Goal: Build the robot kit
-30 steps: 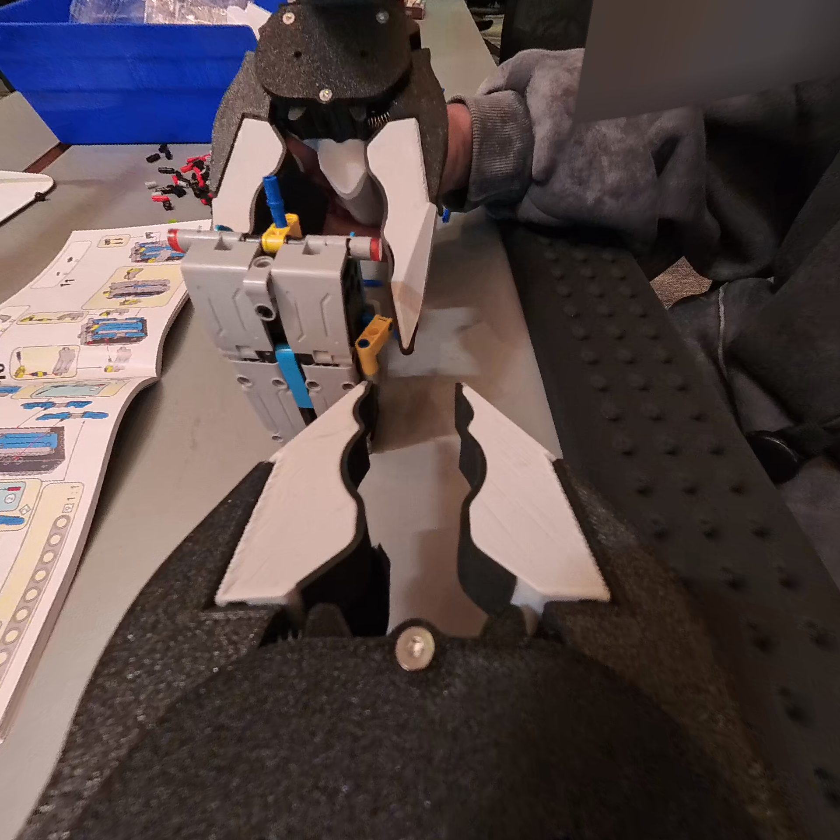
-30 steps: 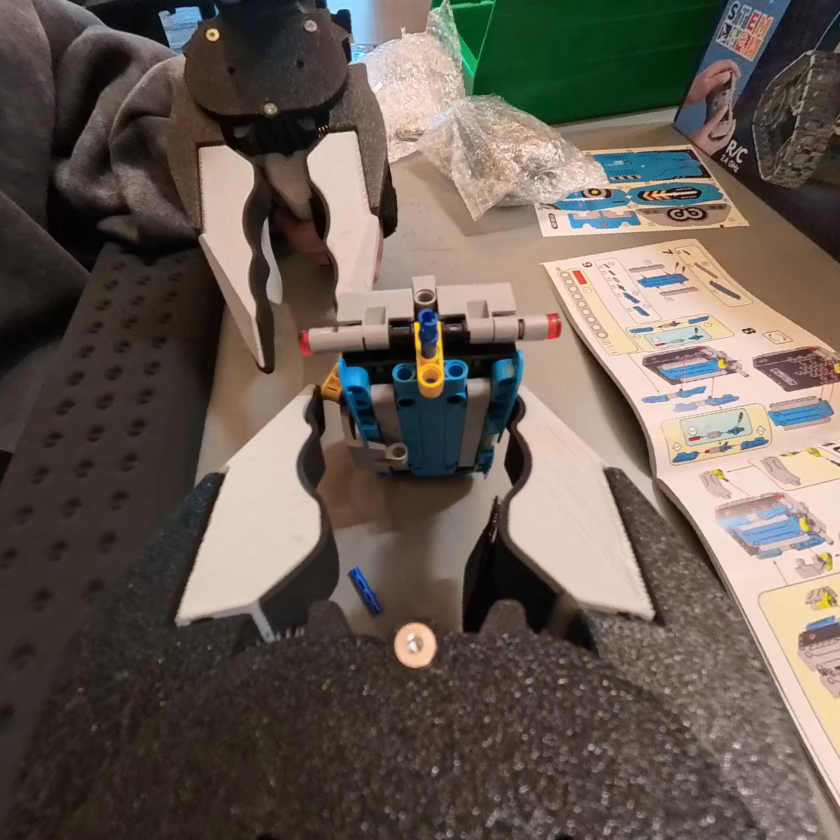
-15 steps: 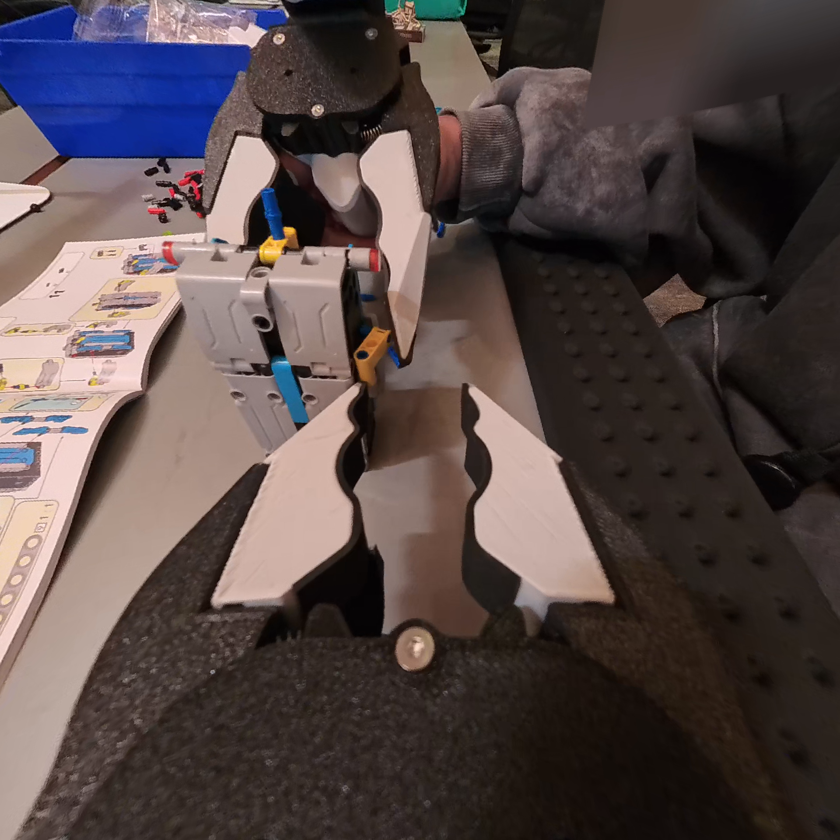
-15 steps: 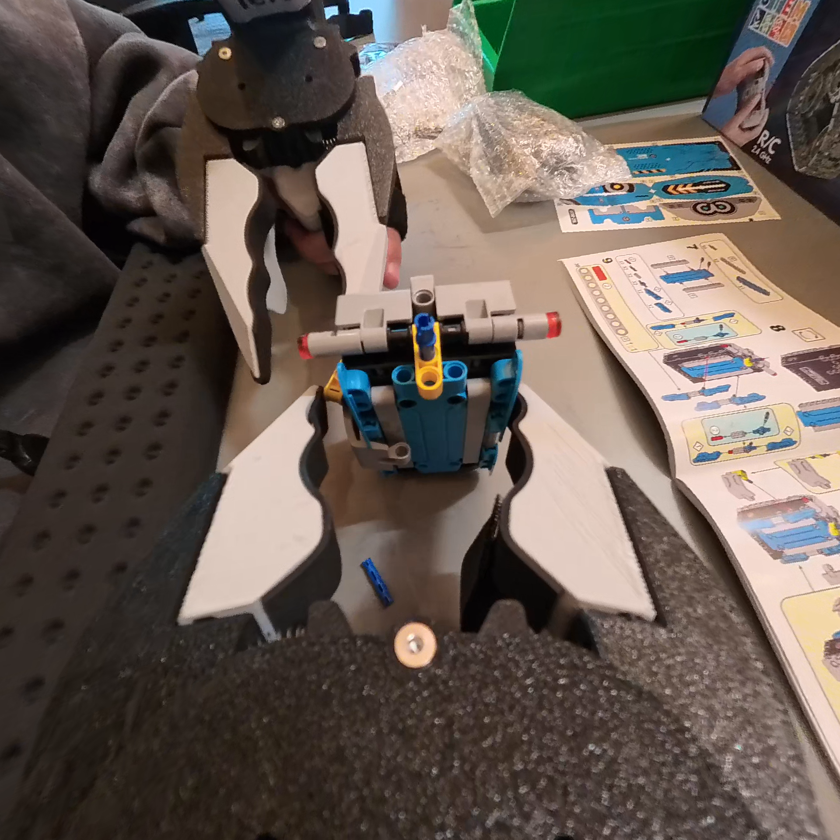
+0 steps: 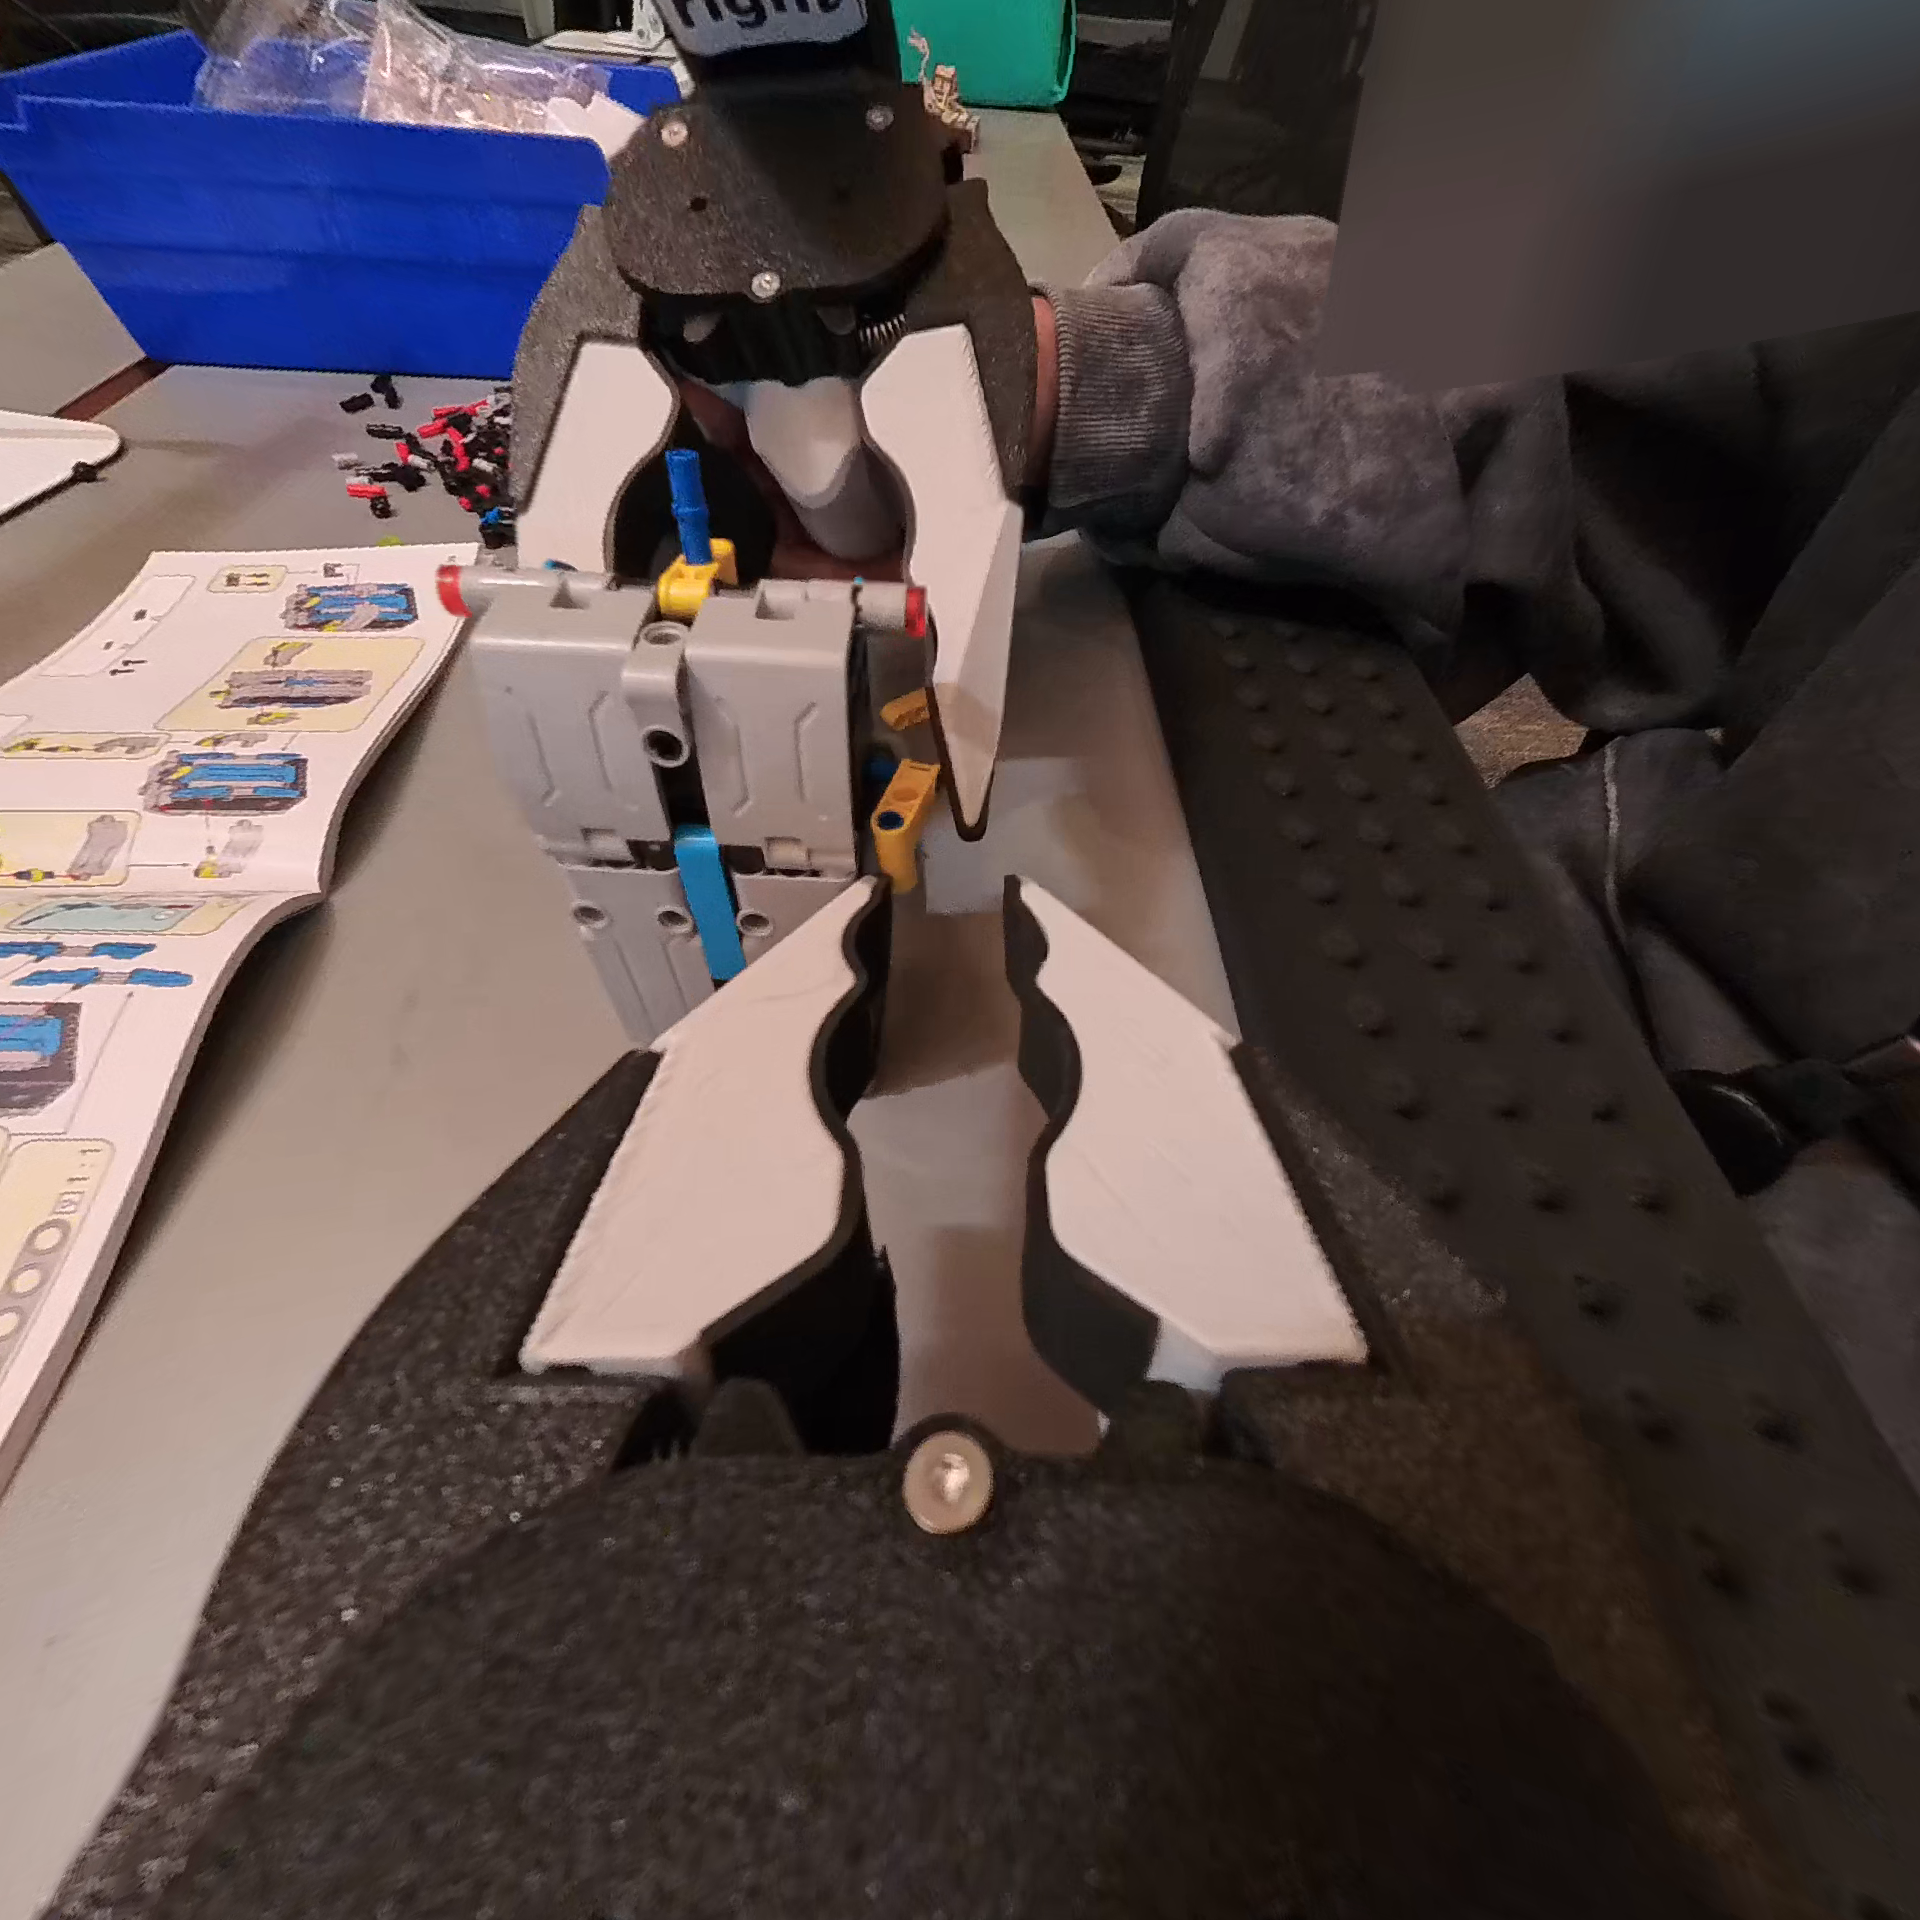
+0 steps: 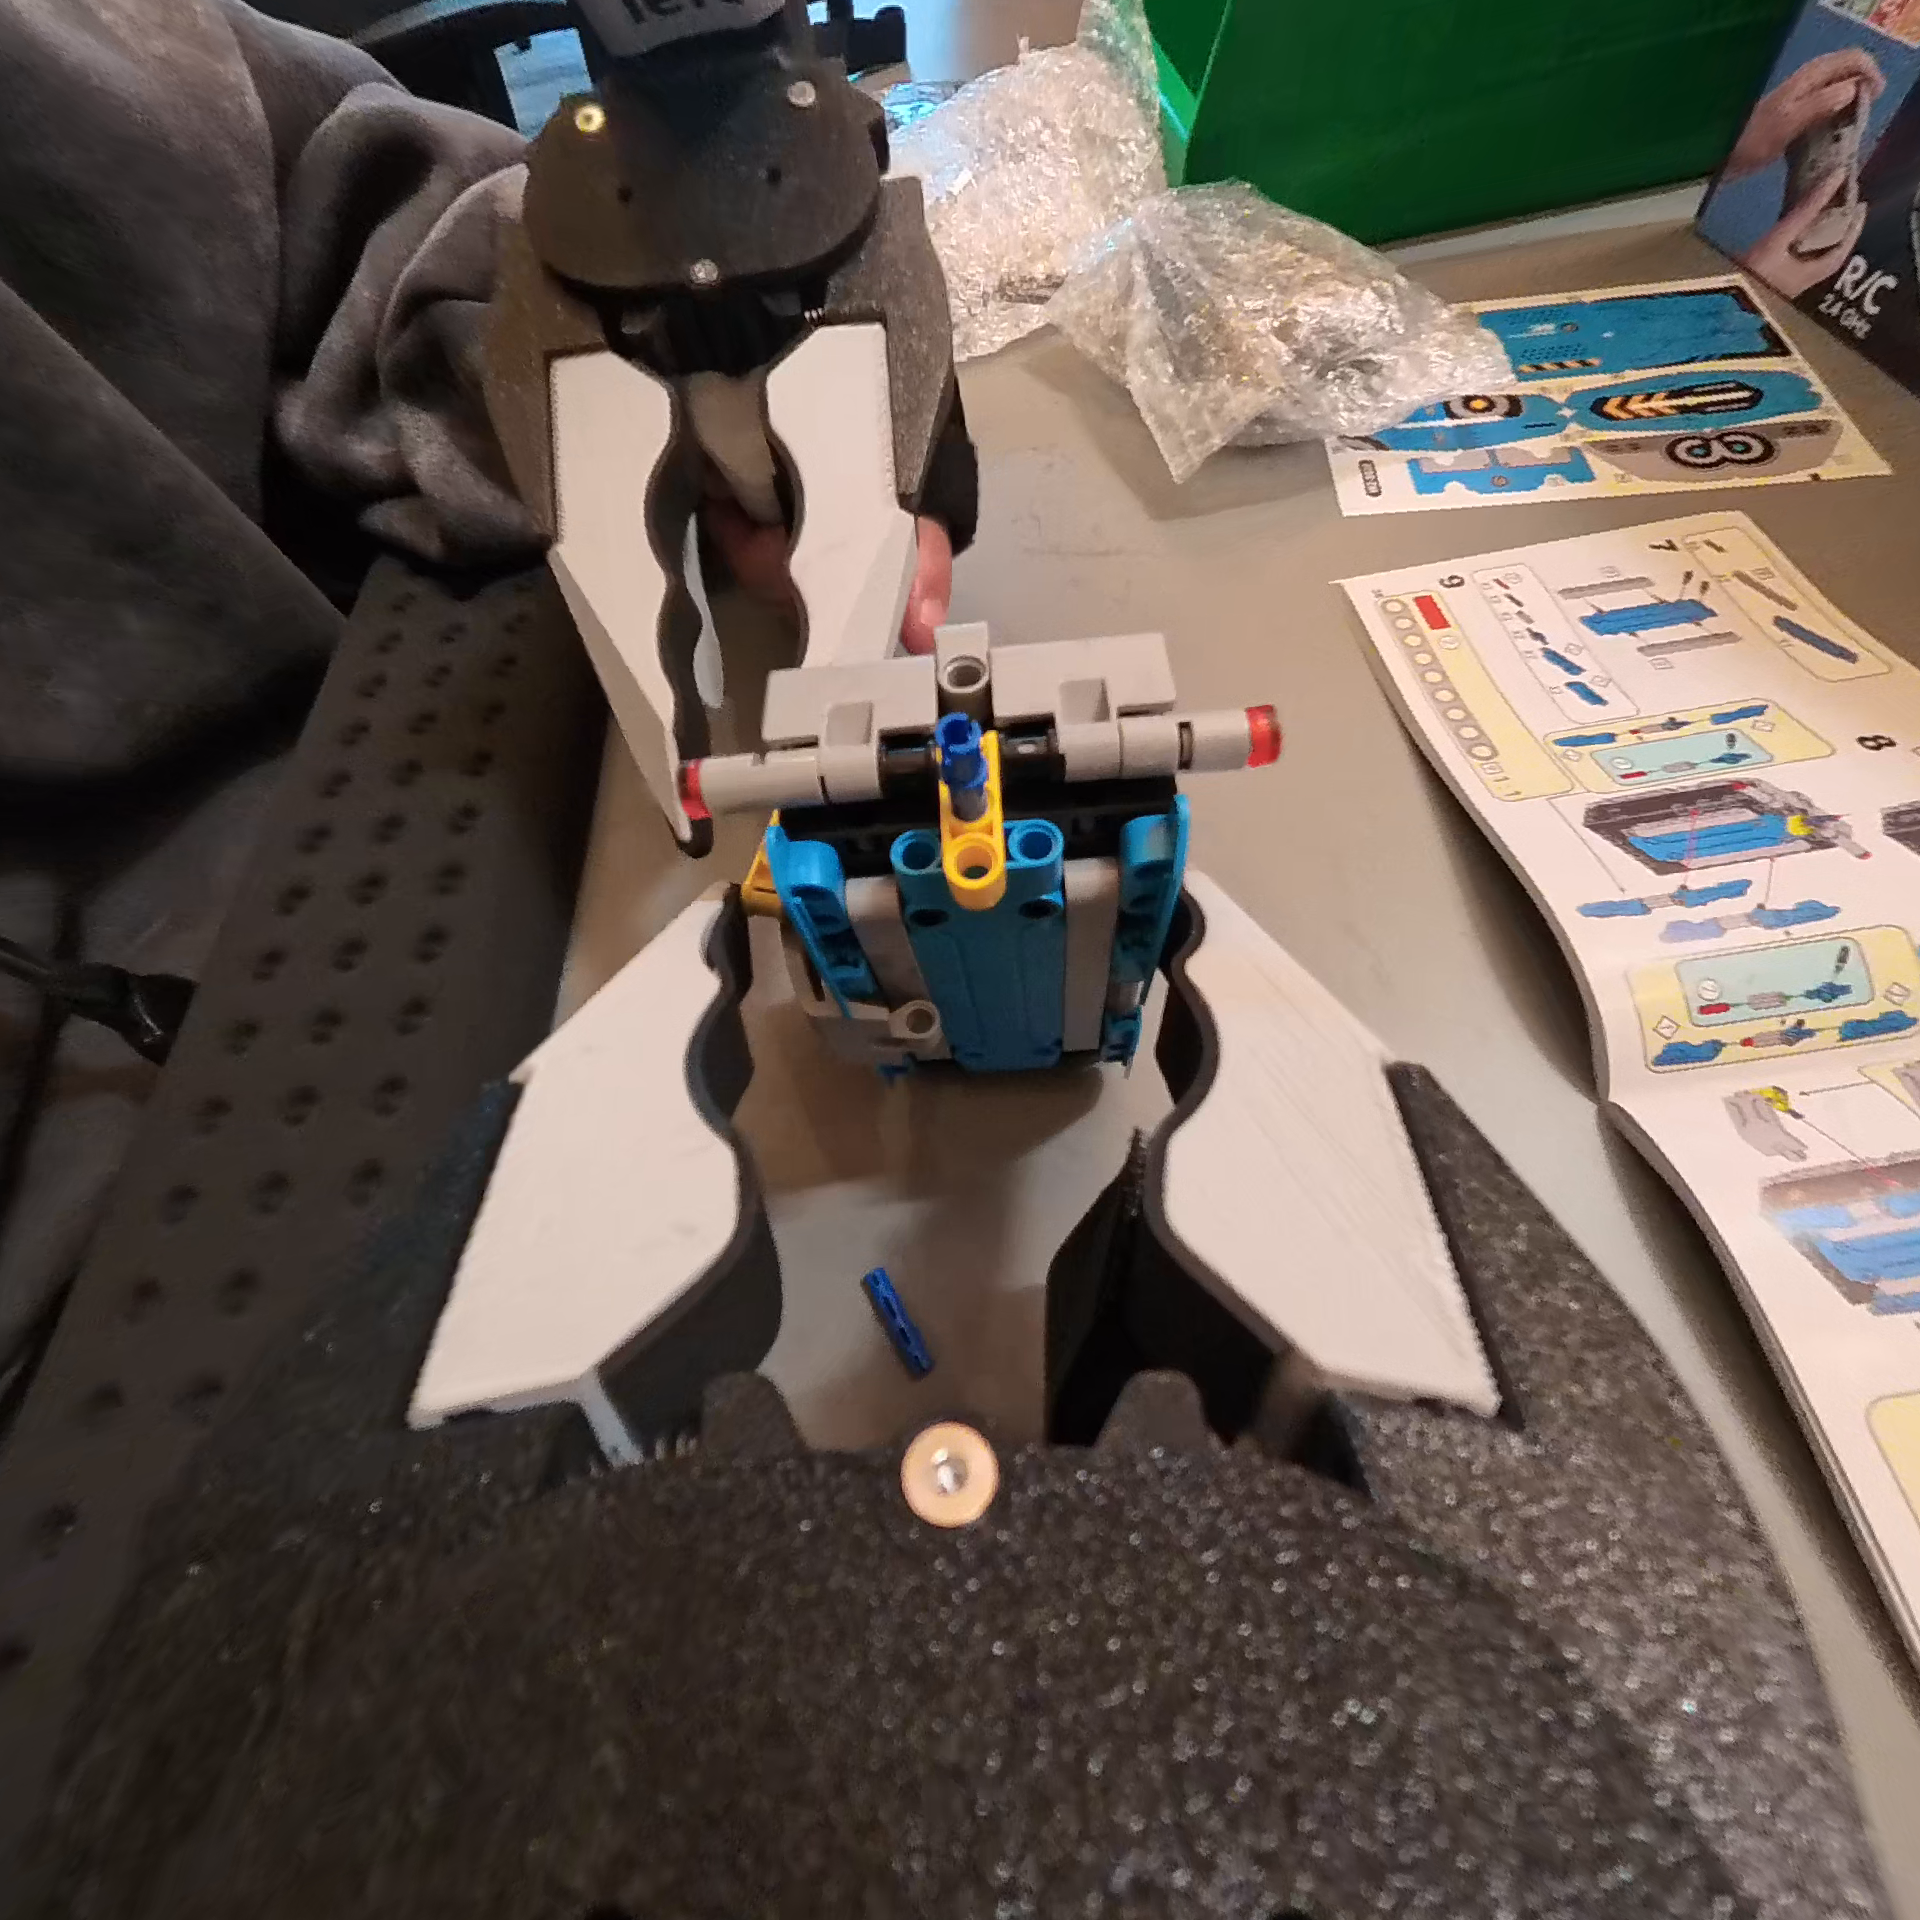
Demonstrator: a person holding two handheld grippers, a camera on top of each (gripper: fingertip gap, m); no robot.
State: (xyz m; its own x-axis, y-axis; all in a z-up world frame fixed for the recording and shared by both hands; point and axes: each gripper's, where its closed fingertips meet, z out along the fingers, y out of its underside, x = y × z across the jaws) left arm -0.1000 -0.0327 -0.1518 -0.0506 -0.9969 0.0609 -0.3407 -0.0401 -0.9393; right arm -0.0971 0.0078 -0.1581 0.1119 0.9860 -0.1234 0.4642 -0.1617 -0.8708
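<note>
Brick model (image 6: 977, 935) stands upright on the grey table (image 5: 416, 1091), partly built: grey panels, blue beams, a red-tipped axle across the top and a blue pin (image 6: 961, 743) seated in its yellow connector. Your right gripper (image 6: 956, 904) is spread wide and presses the model's two sides. Your left gripper (image 5: 943, 894) is only narrowly parted and empty, one tip just beside the model's lower corner. A loose blue pin (image 6: 899, 1325) lies unused, the instruction booklet (image 6: 1662, 831) open alongside.

Dim, warm indoor light with soft shadows; slight motion blur, and wide-angle bending towards the edges.
</note>
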